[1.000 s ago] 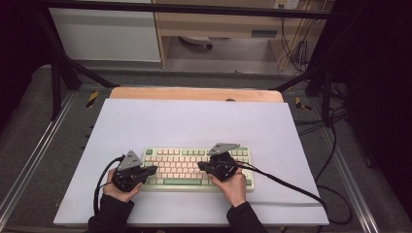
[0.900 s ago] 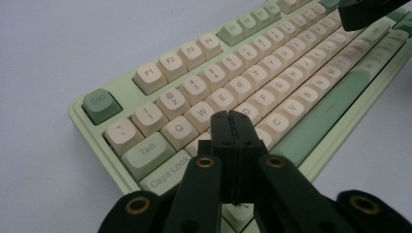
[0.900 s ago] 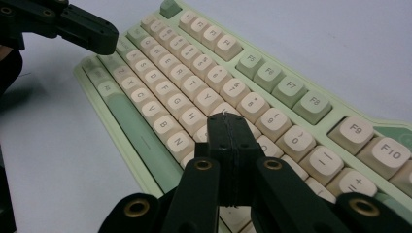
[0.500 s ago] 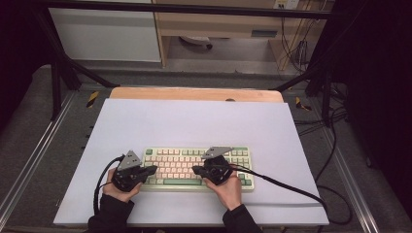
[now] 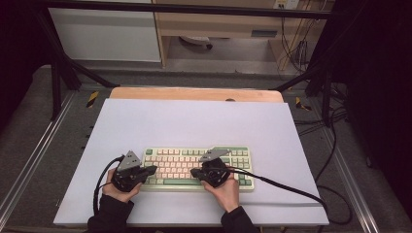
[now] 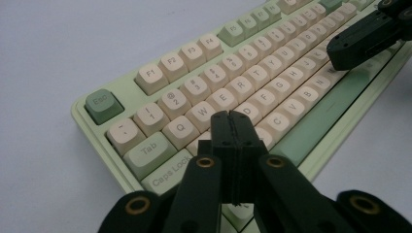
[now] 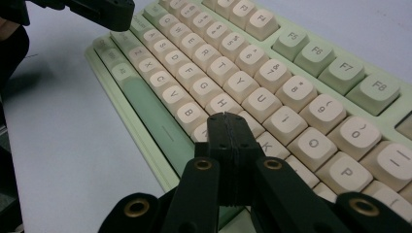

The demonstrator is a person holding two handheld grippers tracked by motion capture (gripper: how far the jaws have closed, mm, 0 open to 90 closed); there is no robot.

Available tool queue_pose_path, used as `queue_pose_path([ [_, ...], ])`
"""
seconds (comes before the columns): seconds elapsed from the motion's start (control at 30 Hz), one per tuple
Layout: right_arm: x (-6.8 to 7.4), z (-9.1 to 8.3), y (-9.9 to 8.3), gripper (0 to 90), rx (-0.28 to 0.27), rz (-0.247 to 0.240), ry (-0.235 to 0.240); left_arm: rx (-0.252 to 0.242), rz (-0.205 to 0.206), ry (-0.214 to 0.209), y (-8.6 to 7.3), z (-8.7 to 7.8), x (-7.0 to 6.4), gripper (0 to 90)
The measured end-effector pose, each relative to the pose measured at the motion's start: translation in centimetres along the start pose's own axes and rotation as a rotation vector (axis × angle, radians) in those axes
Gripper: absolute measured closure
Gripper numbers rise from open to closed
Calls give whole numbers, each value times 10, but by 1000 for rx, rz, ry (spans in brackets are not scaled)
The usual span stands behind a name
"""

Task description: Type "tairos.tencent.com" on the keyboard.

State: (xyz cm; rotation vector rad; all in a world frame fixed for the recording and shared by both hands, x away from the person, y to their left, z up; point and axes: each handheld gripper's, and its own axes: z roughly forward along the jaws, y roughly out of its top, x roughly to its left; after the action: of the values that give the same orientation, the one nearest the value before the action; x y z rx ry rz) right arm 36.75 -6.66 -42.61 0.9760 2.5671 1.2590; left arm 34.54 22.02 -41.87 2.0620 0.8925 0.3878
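Jaws clenched empty on both; left gripper [image 6: 231, 116] tip over the keyboard [image 5: 167, 154] near A/S; right gripper [image 7: 227, 117] tip near J; white table [image 5: 194, 121] underneath.

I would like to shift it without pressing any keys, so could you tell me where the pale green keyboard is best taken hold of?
Grip the pale green keyboard by its short ends, one claw from each side. It lies flat and wide on the white table; its bare rim at the ends is probably thin enough to pinch. Both the left claw and the right claw are shut and would need opening.
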Motion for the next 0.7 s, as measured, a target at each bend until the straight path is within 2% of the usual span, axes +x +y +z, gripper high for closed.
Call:
queue_pose_path([
  [0.3,1,5,-4,900,20,-7,-11,-1,2,-1,0,0,0,899],
  [0.53,1,3,-3,900,10,-9,-3,-2,2,-1,0,0,0,899],
  [0.7,1,-6,2,900,-17,-7,-4,-6,2,1,0,-1,0,899],
])
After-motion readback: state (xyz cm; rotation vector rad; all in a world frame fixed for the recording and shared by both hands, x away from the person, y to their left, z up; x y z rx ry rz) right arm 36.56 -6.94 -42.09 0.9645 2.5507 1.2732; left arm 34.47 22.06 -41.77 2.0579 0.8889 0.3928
